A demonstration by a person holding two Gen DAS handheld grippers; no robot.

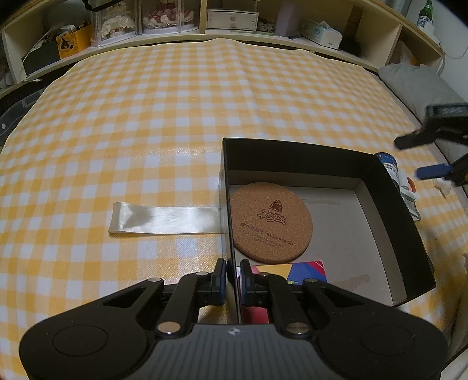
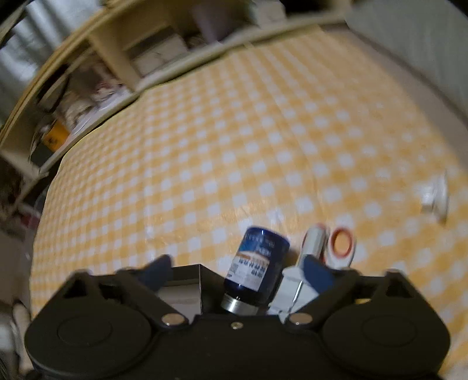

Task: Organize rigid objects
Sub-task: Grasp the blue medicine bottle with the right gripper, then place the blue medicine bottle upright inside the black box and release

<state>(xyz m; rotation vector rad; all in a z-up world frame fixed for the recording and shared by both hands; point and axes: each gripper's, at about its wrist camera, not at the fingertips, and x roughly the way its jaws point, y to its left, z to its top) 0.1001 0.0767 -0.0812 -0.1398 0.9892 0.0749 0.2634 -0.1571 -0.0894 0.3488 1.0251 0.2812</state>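
A black open box (image 1: 392, 187) sits on the yellow checked cloth. Inside lie a round cork coaster (image 1: 270, 222) and a colourful card (image 1: 295, 270). My left gripper (image 1: 233, 271) is shut on the box's left wall near its front corner. My right gripper (image 2: 237, 270) is open and empty, above a dark blue bottle (image 2: 257, 266) that lies just right of the box corner (image 2: 201, 273). The right gripper also shows at the right edge of the left wrist view (image 1: 421, 155). The bottle shows behind the box's right wall (image 1: 390, 165).
A white ribbon (image 1: 163, 220) lies flat left of the box. White scissors with red-lined handles (image 2: 327, 248) lie beside the bottle, and a small white piece (image 2: 435, 198) lies further right. Shelves with clutter (image 1: 234, 17) run along the far edge. A grey pillow (image 1: 415, 81) is at the right.
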